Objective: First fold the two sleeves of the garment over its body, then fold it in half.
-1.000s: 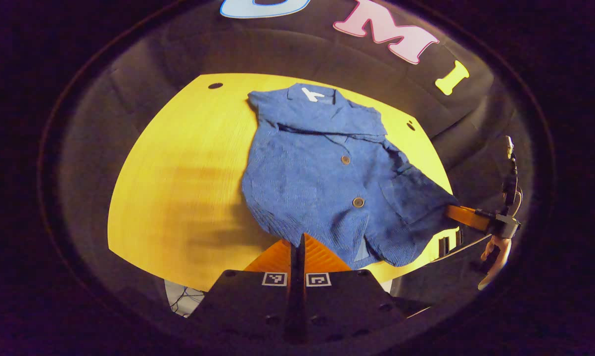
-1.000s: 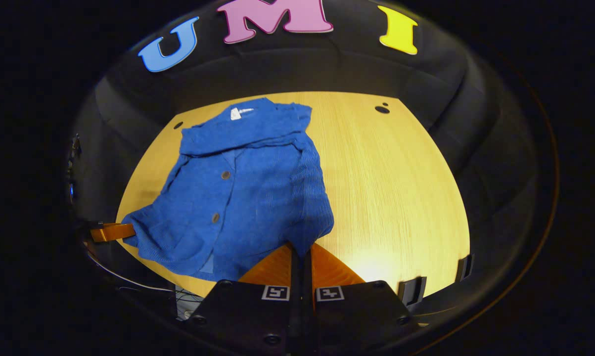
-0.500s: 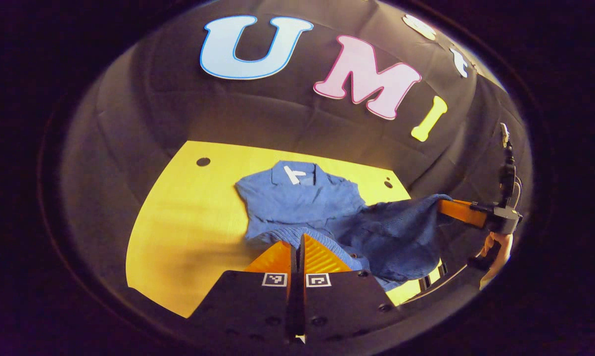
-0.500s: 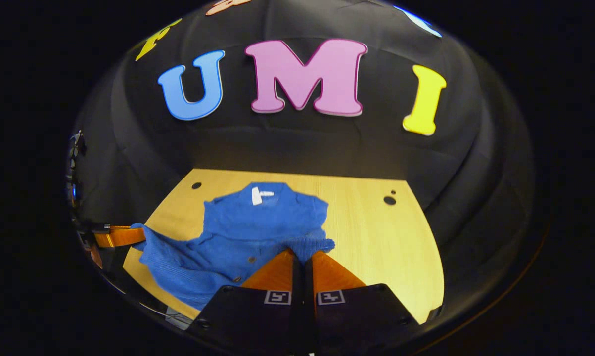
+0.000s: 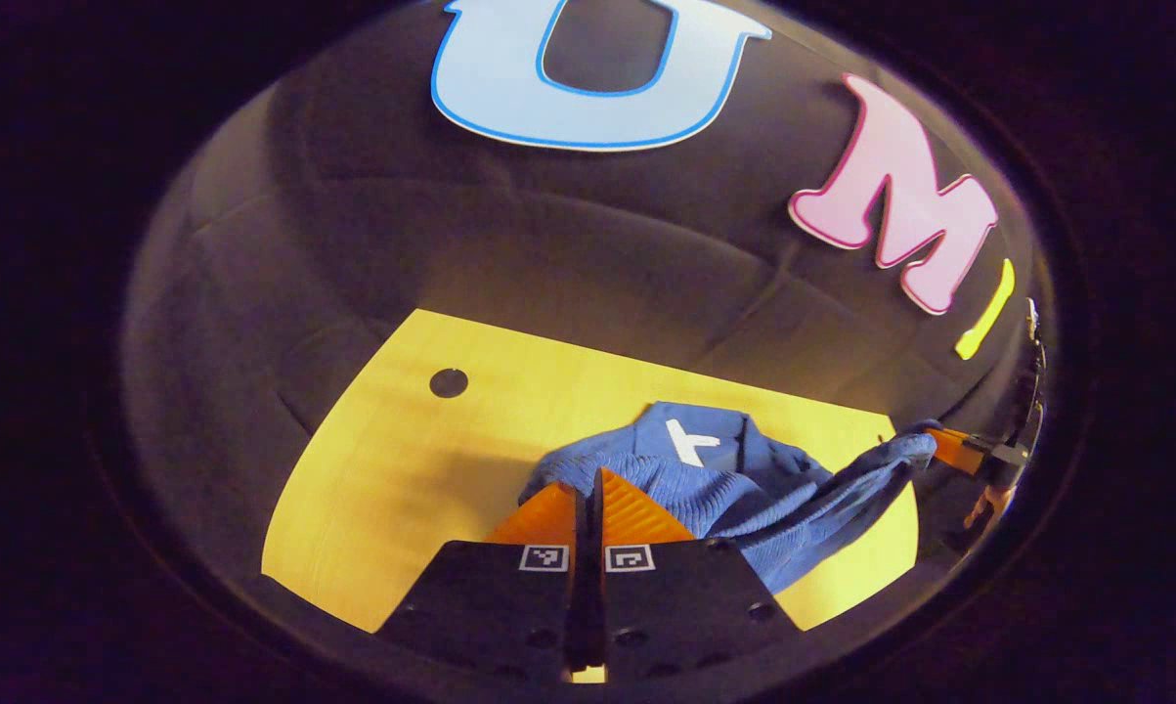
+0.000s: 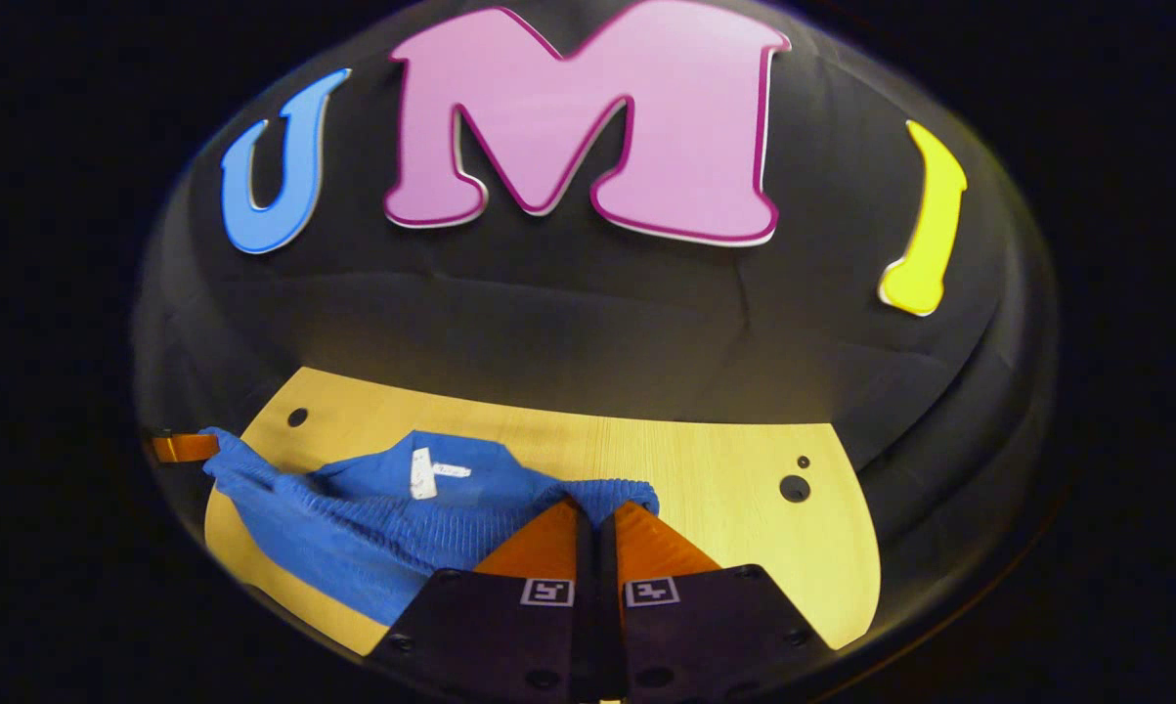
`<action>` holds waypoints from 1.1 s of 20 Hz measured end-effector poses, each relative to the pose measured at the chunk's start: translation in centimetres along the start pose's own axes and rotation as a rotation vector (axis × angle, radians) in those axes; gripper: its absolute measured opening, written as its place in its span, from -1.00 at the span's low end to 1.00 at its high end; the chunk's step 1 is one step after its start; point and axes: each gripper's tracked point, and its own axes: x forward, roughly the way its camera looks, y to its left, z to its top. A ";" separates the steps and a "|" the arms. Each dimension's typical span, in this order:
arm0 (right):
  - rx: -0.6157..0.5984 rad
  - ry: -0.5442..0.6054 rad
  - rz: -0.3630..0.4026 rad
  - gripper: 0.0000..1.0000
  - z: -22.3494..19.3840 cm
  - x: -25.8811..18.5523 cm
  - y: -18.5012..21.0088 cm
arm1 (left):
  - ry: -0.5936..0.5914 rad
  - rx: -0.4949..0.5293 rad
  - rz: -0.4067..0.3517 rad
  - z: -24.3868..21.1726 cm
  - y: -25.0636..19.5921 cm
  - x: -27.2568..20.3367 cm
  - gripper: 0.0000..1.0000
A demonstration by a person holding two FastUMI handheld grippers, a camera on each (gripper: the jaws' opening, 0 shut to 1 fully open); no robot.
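A blue knitted garment (image 5: 744, 489) with a white neck label (image 5: 690, 441) lies on the yellow wooden table (image 5: 402, 469). In the left gripper view, my left gripper (image 5: 588, 481) is shut on one corner of the ribbed hem, held up close to the collar. At the far right of that view, the right gripper (image 5: 942, 442) pinches the other hem corner. In the right gripper view, the right gripper (image 6: 595, 508) is shut on the hem of the garment (image 6: 372, 523). The left gripper (image 6: 189, 448) holds the far corner at the left edge. The hem hangs stretched between them above the collar.
The table has round holes near its back corners (image 5: 448, 382) (image 6: 795, 488). The black booth wall (image 6: 568, 323) rises right behind the table's far edge. Bare tabletop (image 6: 744, 548) lies to the right of the garment in the right gripper view.
Both grippers have lifted the hem off the table's near edge and carried it forward over the body toward the collar. The wall looms much closer now.
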 end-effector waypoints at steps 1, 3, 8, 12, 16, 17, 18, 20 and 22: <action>-0.002 0.012 0.017 -0.92 -0.5 2.5 0.1 | 0.018 0.018 0.028 -0.2 0.5 2.2 -1.00; -0.064 0.063 0.018 -0.92 -2.8 6.7 -0.3 | 0.086 0.047 0.087 -1.1 0.6 6.1 -1.00; -0.163 0.105 0.022 -0.74 -6.5 10.6 0.4 | 0.100 0.008 0.119 -1.4 -2.7 7.1 -0.34; -0.207 0.022 0.038 0.95 -5.3 11.2 0.7 | 0.039 -0.050 0.118 -1.0 -3.1 6.5 0.73; -0.199 0.023 0.032 0.94 -5.2 10.8 1.1 | -0.024 0.014 0.211 0.0 -2.4 6.5 0.73; -0.206 0.013 0.029 0.96 -5.1 10.7 1.2 | -0.066 0.033 0.236 0.8 -2.4 6.5 0.73; -0.215 0.008 0.029 0.96 -4.9 10.4 1.4 | -0.118 0.052 0.266 1.7 -2.3 6.2 0.73; -0.209 -0.039 0.034 0.97 -3.9 9.5 1.7 | -0.185 0.083 0.333 2.6 -1.8 5.4 0.72; -0.195 -0.074 0.038 0.97 -2.8 8.3 1.9 | -0.173 0.076 0.282 2.0 -3.3 5.5 0.72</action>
